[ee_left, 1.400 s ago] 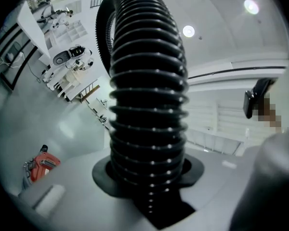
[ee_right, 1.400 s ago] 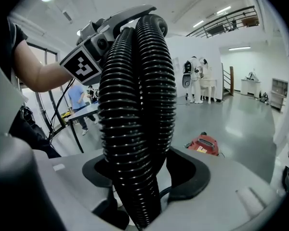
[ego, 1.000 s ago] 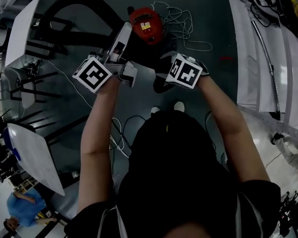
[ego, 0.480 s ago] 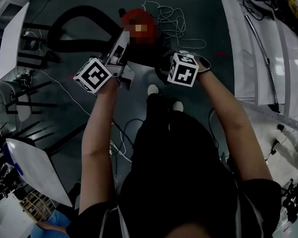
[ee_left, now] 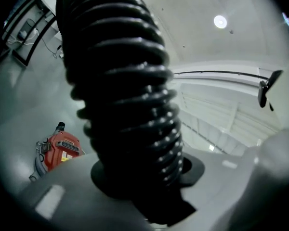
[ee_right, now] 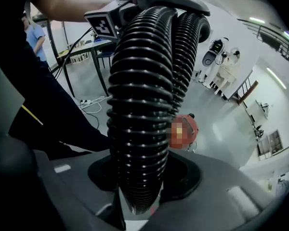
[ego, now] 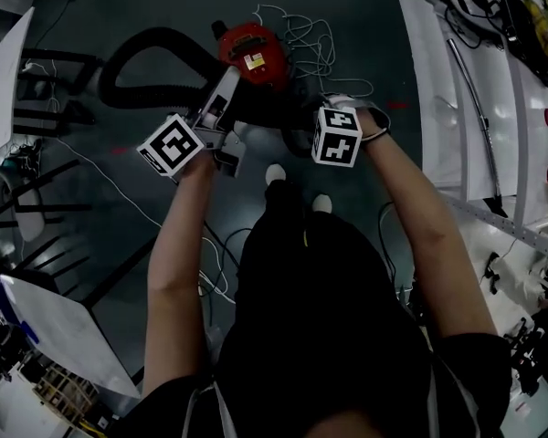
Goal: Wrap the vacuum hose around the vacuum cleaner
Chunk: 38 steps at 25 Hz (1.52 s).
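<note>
Left gripper [ee_left: 140, 191] and right gripper [ee_right: 139, 198] fingers both clamp black ribbed plastic vacuum hose [ee_right: 140, 105]; red round vacuum cleaner [ego: 252, 46] sits on the floor nearby.

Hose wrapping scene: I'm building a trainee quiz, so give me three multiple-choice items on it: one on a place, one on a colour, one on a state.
1. Where is the vacuum?
A on the floor
B on a table
C on a chair
2. What colour is the hose?
A white
B black
C yellow
3. How do the left tongs stand?
A open, empty
B out of view
C shut on the hose

Key: A, the head view shows it standing on the dark floor; B, its ribs are black in every view; C, the left gripper view shows the hose clamped between the jaws.
</note>
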Tool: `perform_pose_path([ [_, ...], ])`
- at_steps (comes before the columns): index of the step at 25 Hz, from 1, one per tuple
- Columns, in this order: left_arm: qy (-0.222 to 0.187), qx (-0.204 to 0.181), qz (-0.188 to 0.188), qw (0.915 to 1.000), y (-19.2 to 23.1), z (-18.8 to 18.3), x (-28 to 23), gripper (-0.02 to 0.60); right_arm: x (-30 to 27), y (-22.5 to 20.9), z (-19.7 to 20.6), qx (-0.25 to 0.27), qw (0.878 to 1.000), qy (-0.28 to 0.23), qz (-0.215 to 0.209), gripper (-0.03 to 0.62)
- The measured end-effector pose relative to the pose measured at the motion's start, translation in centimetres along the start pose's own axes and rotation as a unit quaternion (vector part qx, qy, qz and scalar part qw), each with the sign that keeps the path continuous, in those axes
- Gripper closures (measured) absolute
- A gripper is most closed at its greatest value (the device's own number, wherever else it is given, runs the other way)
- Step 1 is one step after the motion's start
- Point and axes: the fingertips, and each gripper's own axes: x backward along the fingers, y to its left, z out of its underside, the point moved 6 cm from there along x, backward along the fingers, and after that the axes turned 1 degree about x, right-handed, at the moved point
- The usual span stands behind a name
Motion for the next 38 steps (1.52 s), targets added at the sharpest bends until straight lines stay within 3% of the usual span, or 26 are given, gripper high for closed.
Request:
perform_pose_path([
  [9,0.004,0.034,-0.011,0.9994,5.5,-2.6,-0.8,0.396,-3.2,-3.6,-1.6,-0.008,1.000,0.028,-0.003,0.414],
  [27,-0.028,0.107,0.002,0.9938,13.2,-3.1,-3.7,0.396,-7.3,-8.5,-1.0,-0.046,0.995,0.092,0.011,0.421],
  [38,-0.034,0.115,-0.061,0.9908,17.4,-2.0,-7.9,0.391,-11.0,-12.6,2.3,-0.053,0.996,0.067,-0.020,0.424],
])
